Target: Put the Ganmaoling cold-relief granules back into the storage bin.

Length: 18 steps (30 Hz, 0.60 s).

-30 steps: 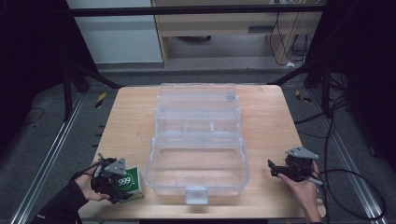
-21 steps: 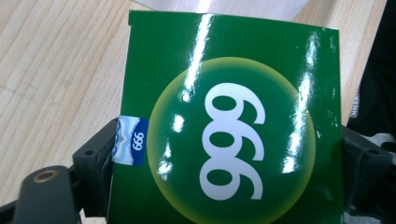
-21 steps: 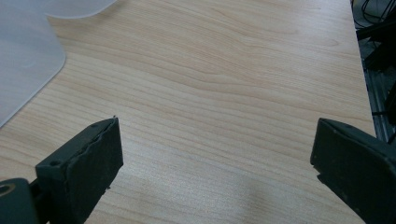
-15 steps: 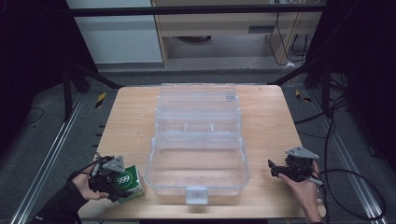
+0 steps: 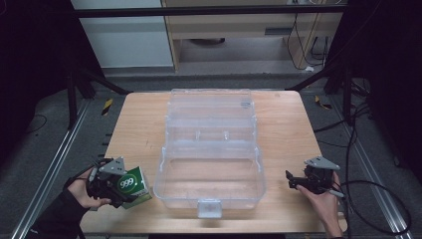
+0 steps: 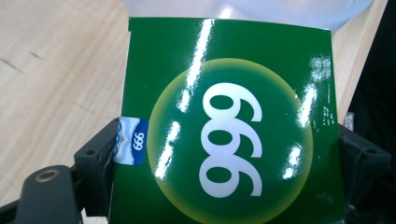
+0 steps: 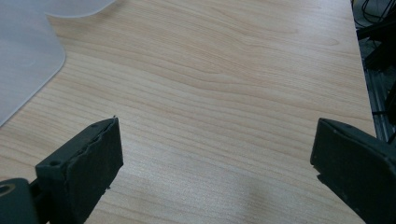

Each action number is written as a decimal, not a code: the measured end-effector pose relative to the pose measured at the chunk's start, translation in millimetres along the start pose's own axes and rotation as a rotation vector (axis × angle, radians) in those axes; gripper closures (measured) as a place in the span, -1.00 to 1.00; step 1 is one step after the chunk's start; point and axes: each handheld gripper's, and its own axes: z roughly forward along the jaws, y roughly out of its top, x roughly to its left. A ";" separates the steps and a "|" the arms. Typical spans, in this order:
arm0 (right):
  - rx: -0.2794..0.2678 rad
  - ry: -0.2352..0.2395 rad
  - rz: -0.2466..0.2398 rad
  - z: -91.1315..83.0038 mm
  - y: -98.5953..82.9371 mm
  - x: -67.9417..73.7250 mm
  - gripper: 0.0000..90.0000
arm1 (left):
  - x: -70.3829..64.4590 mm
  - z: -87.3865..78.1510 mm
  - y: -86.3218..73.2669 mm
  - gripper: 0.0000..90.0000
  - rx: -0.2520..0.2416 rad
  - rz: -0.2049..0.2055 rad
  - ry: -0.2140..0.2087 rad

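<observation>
A green box (image 5: 132, 185) marked 999 (image 6: 233, 135) sits at the table's front left corner. My left gripper (image 5: 112, 186) is shut on it, a jaw pressed against each side of the box. A clear plastic storage case (image 5: 211, 149) lies open in the middle of the table, with its empty lower tray nearest me. My right gripper (image 5: 294, 180) rests on the wood at the front right, open, with only bare tabletop between its jaws (image 7: 215, 158). A corner of the clear case (image 7: 28, 60) lies off to its left.
The wooden table (image 5: 134, 124) stands on a dark floor with metal rails on both sides. Cables (image 5: 368, 199) trail off the right edge. A cabinet (image 5: 234, 30) stands beyond the far edge. Bare wood lies left and right of the case.
The left gripper with the green box has shifted slightly and tilted; the box's top face now shows more toward the camera. The right gripper has stayed put.
</observation>
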 end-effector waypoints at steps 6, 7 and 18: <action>-0.001 0.000 -0.001 -0.4 0.0 -0.2 -0.94 | 0.2 -14.2 7.9 -0.68 -0.018 0.009 0.017; -0.001 0.000 -0.001 -0.4 0.0 -0.2 -0.94 | 0.3 -16.5 8.9 -0.68 -0.022 0.009 0.021; -0.001 -0.002 -0.001 -0.4 0.1 -0.4 -0.94 | -0.3 -40.4 24.2 -0.67 -0.047 0.035 0.050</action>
